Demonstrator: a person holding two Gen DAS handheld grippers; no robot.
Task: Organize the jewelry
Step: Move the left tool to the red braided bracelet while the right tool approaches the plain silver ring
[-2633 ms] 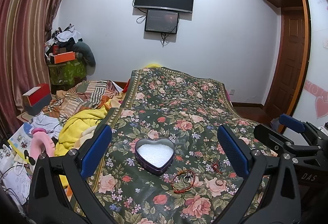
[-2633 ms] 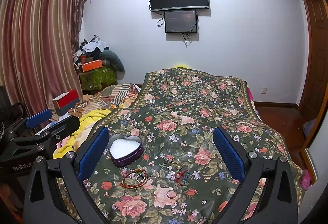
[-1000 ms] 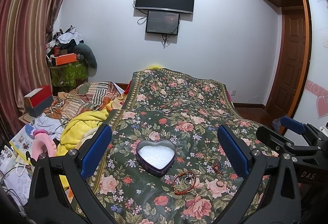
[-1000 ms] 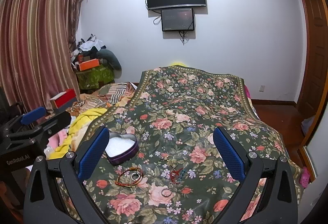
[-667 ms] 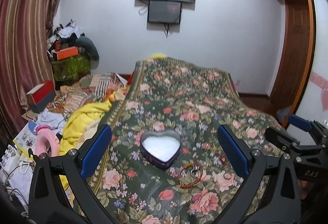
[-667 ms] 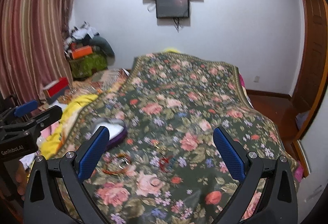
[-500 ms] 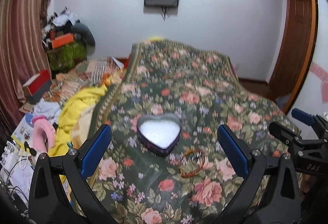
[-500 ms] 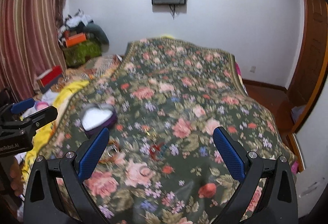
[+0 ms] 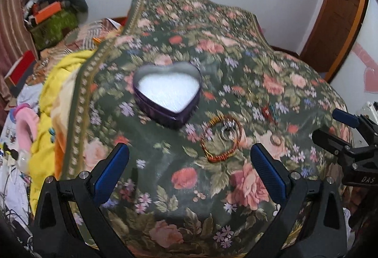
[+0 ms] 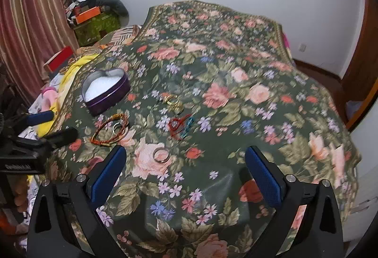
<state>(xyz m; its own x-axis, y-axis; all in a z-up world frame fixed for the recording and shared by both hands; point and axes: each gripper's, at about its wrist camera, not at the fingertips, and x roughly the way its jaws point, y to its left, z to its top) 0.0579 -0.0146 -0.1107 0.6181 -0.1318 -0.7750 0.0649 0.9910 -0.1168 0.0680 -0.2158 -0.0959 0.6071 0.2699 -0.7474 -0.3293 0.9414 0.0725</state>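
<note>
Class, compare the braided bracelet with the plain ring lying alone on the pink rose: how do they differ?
The braided bracelet is a wide orange-red cord loop; the plain ring is a much smaller metal band. The bracelet encircles another silver ring; the plain ring encloses nothing. Both lie flat on the floral bedspread, outside the heart-shaped box.

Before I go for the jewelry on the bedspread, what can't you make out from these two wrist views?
- Gold pieces: right wrist view, small and motion-blurred; type and count unclear.
- Red and teal tangle: right wrist view, too small to separate items.
- Heart-shaped box: left wrist view, white lining blown out; any contents unreadable.
- Ring inside orange bracelet: touching or not, unclear.
</note>
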